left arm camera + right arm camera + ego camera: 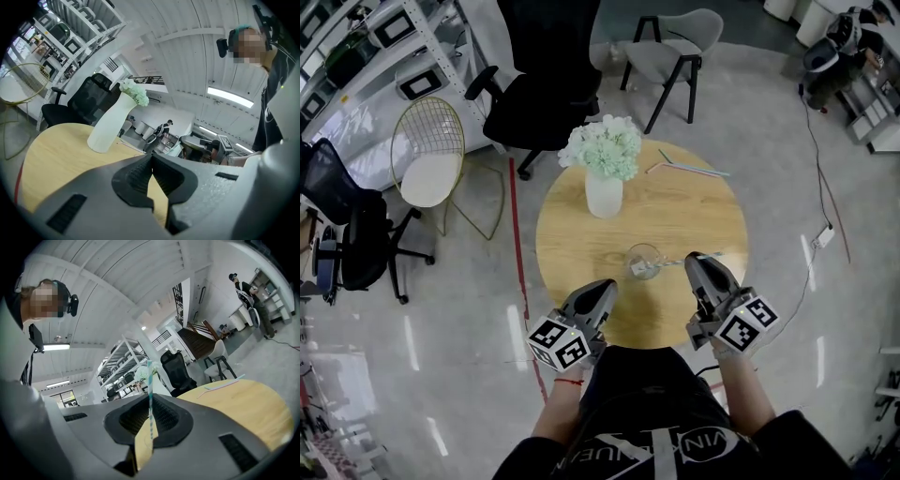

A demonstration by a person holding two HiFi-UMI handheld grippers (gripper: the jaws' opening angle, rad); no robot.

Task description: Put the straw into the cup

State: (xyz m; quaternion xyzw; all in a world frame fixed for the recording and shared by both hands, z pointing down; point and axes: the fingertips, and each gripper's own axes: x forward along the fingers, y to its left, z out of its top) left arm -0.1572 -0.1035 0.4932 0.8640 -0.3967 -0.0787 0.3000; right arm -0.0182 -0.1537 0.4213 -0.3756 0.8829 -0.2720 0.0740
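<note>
A clear glass cup [644, 260] stands near the front of the round wooden table [581, 234]. My right gripper [694, 261] is just right of it, shut on a thin teal-and-white striped straw [150, 399]. In the right gripper view the straw stands upright between the jaws. In the head view the straw [673, 262] reaches left toward the cup's rim; I cannot tell whether it touches. My left gripper [605, 287] hovers at the table's front edge, left of the cup. Its jaws meet at the tips with nothing between them [151, 158].
A white vase of pale green flowers [604, 173] stands behind the cup. Two spare straws [689, 169] lie at the table's far side. A black office chair [546, 94], a grey chair [670, 52] and a wire chair [429, 155] ring the table.
</note>
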